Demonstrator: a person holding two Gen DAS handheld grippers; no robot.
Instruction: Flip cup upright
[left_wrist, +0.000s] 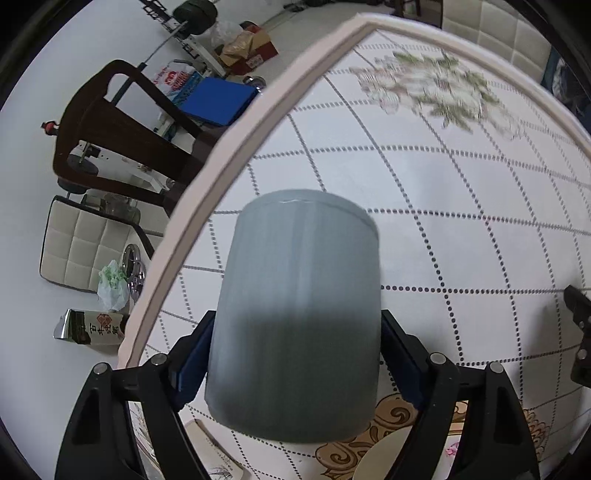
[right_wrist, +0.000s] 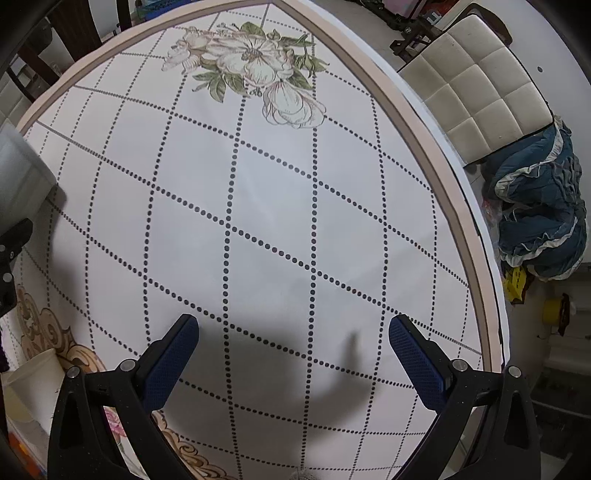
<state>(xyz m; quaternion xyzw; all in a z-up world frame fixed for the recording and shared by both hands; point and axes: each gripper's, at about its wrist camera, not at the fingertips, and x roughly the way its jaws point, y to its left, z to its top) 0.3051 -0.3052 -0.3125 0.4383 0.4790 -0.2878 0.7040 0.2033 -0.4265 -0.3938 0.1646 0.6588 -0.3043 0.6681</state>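
Observation:
A grey-blue cup (left_wrist: 299, 314) fills the middle of the left wrist view, held above the white tablecloth. My left gripper (left_wrist: 297, 347) is shut on the cup, its blue pads (left_wrist: 194, 358) pressed on both sides. The cup's far end points away from the camera; which end is the mouth I cannot tell. The cup also shows at the left edge of the right wrist view (right_wrist: 18, 173). My right gripper (right_wrist: 293, 354) is open and empty, a little above the tablecloth, to the right of the cup.
The table (right_wrist: 476, 236) has a pink rim and a flower print (right_wrist: 255, 74). A white paper cup (right_wrist: 31, 387) stands near the left front. A dark wooden chair (left_wrist: 122, 147) and a padded stool (left_wrist: 81, 247) stand beside the table; another stool (right_wrist: 480, 85) is to the right.

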